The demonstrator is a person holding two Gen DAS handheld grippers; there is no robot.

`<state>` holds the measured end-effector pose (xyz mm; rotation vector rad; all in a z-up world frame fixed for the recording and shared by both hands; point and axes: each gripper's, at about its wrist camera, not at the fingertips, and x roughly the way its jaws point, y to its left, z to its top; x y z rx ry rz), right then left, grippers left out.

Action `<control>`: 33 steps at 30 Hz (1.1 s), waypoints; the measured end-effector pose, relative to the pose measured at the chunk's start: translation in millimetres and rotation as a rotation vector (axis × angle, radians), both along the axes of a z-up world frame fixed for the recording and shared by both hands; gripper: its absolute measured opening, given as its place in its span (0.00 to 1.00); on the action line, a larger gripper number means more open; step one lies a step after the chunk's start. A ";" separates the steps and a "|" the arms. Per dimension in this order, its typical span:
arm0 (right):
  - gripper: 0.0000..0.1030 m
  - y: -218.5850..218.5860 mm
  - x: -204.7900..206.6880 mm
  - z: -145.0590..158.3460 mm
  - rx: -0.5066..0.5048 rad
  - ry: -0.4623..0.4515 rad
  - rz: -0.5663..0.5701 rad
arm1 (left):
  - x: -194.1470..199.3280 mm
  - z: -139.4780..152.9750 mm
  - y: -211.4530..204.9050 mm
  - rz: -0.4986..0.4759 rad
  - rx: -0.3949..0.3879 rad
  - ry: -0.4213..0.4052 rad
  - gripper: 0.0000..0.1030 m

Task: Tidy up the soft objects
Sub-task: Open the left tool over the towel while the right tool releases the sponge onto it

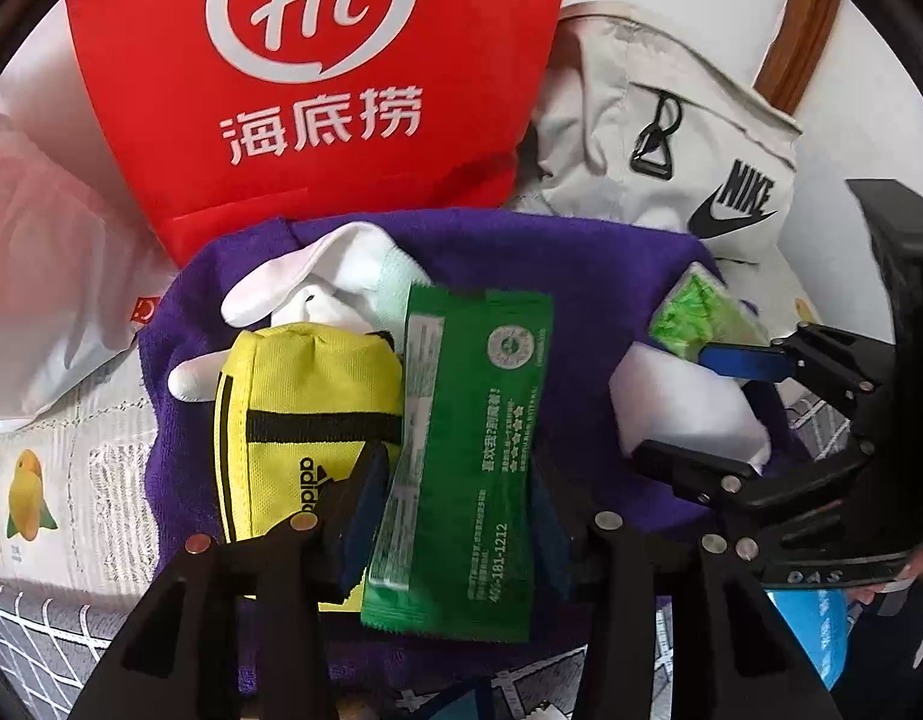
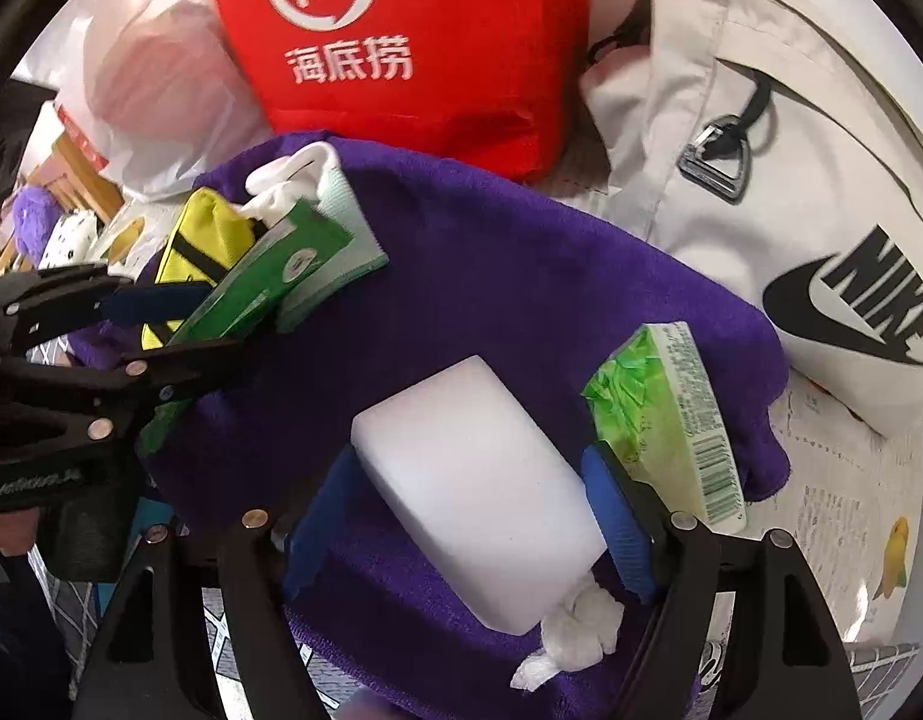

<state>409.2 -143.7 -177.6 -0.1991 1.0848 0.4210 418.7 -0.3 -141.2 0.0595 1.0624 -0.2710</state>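
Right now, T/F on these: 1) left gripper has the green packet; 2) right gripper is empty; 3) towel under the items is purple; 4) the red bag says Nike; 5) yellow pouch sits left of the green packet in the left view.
1) True: the left gripper is shut on the green packet.
2) False: the right gripper grips the white sponge block.
3) True: purple towel.
4) False: the red bag shows a Hi logo; the white bag says Nike.
5) True: yellow pouch.

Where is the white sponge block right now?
In the right wrist view, the white sponge block sits between the right gripper fingers on the purple towel, beside the green tissue pack.
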 end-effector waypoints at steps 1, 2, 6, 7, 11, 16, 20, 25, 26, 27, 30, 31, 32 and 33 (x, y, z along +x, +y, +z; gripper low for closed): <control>0.75 2.1 -0.3 -1.1 -0.005 0.004 0.004 | 0.9 -1.1 0.6 0.003 0.001 0.003 0.44; 0.75 3.6 -0.3 -2.0 -0.010 0.005 0.005 | 1.2 -1.3 1.5 0.005 -0.003 0.006 0.45; 0.77 5.6 -2.3 -2.1 -0.012 0.000 0.019 | 0.6 1.0 4.3 0.011 -0.006 0.007 0.66; 0.77 5.0 -2.3 -1.4 -0.006 0.002 0.017 | 0.6 2.0 4.1 0.012 -0.002 0.005 0.71; 0.77 1.7 -3.2 2.5 0.026 0.013 0.018 | -1.2 4.8 5.6 0.010 -0.017 0.010 0.71; 0.77 -2.0 -2.8 6.5 0.044 0.016 0.013 | -2.6 8.7 7.9 0.020 -0.017 0.011 0.71; 0.77 -3.4 -4.4 9.7 0.037 0.015 0.009 | -3.6 14.0 9.3 0.029 -0.014 0.000 0.71; 0.77 -8.9 -8.3 25.0 0.073 -0.015 -0.017 | -3.2 20.1 15.8 0.064 -0.003 -0.012 0.71; 0.77 -11.1 -9.7 30.0 0.085 -0.021 -0.025 | -4.7 24.1 17.8 0.068 -0.010 -0.020 0.71; 0.77 -13.5 -11.6 34.3 0.090 -0.029 -0.033 | -6.7 28.1 19.2 0.070 -0.013 -0.031 0.71; 0.77 -20.2 -19.9 54.4 0.104 -0.081 -0.068 | -14.3 44.3 21.2 0.072 -0.023 -0.070 0.71; 0.77 -20.3 -23.6 59.9 0.108 -0.096 -0.076 | -17.5 50.0 21.9 0.076 -0.024 -0.083 0.71; 0.77 -21.7 -28.1 64.5 0.113 -0.102 -0.079 | -21.7 57.1 22.4 0.082 -0.024 -0.100 0.71; 0.77 -23.0 -34.5 70.8 0.115 -0.106 -0.078 | -25.1 63.1 22.2 0.086 -0.022 -0.114 0.71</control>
